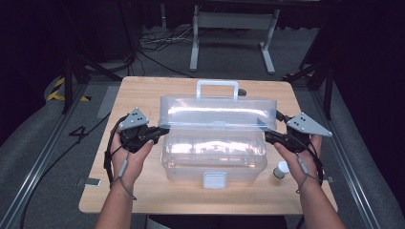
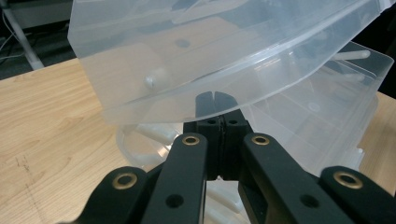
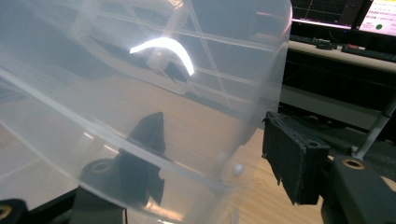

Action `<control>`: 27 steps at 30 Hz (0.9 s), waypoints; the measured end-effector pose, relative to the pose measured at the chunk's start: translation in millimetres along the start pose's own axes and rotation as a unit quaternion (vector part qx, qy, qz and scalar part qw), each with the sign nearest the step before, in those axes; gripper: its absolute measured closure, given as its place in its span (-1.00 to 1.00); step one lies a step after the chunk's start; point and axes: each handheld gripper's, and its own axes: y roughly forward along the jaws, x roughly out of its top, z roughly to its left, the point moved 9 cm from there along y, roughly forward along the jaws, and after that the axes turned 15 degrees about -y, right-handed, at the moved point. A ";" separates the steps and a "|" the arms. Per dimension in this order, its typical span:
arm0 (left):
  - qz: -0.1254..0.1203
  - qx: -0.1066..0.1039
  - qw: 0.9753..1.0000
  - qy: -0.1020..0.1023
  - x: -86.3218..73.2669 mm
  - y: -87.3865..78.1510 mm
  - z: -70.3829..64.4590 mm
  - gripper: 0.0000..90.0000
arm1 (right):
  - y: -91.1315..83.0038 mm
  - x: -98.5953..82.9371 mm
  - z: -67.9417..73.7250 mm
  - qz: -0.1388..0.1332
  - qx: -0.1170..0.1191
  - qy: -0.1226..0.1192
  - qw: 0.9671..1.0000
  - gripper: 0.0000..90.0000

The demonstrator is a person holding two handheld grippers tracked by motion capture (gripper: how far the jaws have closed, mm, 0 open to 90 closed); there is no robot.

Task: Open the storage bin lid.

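Observation:
A clear plastic toolbox (image 1: pixel 215 160) stands in the middle of the wooden table (image 1: pixel 143 95), its lid (image 1: pixel 217 113) raised at a tilt. The lid's handle (image 1: pixel 217 88) points to the far side, and a latch (image 1: pixel 214 180) is at the front. My left gripper (image 1: pixel 162 130) is at the lid's left end. In the left gripper view this gripper (image 2: pixel 215 99) is shut, tips tucked under the lid's rim (image 2: pixel 187 95). My right gripper (image 1: pixel 268 137) is at the lid's right end. This gripper (image 3: pixel 215 135) is open, and the lid's end wall (image 3: pixel 224 93) lies between its jaws.
A small white-capped jar (image 1: pixel 282 169) stands on the table just right of the box, near my right hand. Cables and a metal frame (image 1: pixel 234 28) lie on the floor beyond the far edge. Monitors (image 3: pixel 373 18) sit on a desk behind.

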 end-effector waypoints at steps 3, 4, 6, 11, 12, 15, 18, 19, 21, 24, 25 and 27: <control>0.001 0.003 1.000 0.003 -1.8 -4.4 0.2 0.88 | 0.1 1.3 -2.2 0.005 -0.007 -0.016 1.000 -0.06; -0.001 0.004 1.000 0.003 -2.2 -5.5 -0.4 0.84 | 0.2 1.5 -2.6 0.008 -0.011 -0.020 1.000 -0.04; -0.002 0.001 1.000 0.008 -3.4 -11.3 -1.8 0.80 | 1.4 2.9 -4.2 0.010 -0.020 -0.026 0.999 -0.01; 0.008 0.002 1.000 0.013 -9.5 -22.7 -3.7 0.73 | 3.8 5.9 -9.1 0.011 -0.038 -0.032 0.999 0.09; 0.015 0.003 1.000 0.016 -12.6 -25.2 -3.1 0.72 | 5.0 6.8 -9.9 0.009 -0.041 -0.028 0.999 0.10; 0.026 0.004 0.999 0.018 -19.0 -30.1 -0.8 0.71 | 8.0 8.2 -11.5 0.014 -0.052 -0.011 0.999 0.12; 0.041 -0.009 0.999 0.009 -26.5 -34.5 -1.7 0.67 | 10.3 10.6 -13.6 0.022 -0.065 -0.008 0.998 0.12; 0.046 -0.014 0.999 0.010 -28.8 -35.1 -2.4 0.63 | 10.7 11.4 -14.9 0.023 -0.073 -0.013 0.997 0.12; 0.059 -0.013 0.998 0.016 -35.9 -37.5 -3.1 0.61 | 11.6 12.9 -16.8 0.024 -0.081 -0.016 0.996 0.12; 0.079 -0.017 0.997 0.021 -46.5 -40.5 -3.8 0.60 | 13.5 15.4 -19.3 0.021 -0.096 -0.010 0.995 0.13; 0.085 -0.018 0.996 0.021 -49.7 -41.0 -4.0 0.59 | 14.1 16.3 -20.6 0.018 -0.102 -0.008 0.995 0.13; 0.091 -0.023 0.995 0.018 -52.8 -40.9 -4.8 0.58 | 14.9 17.3 -21.9 0.014 -0.109 -0.003 0.994 0.13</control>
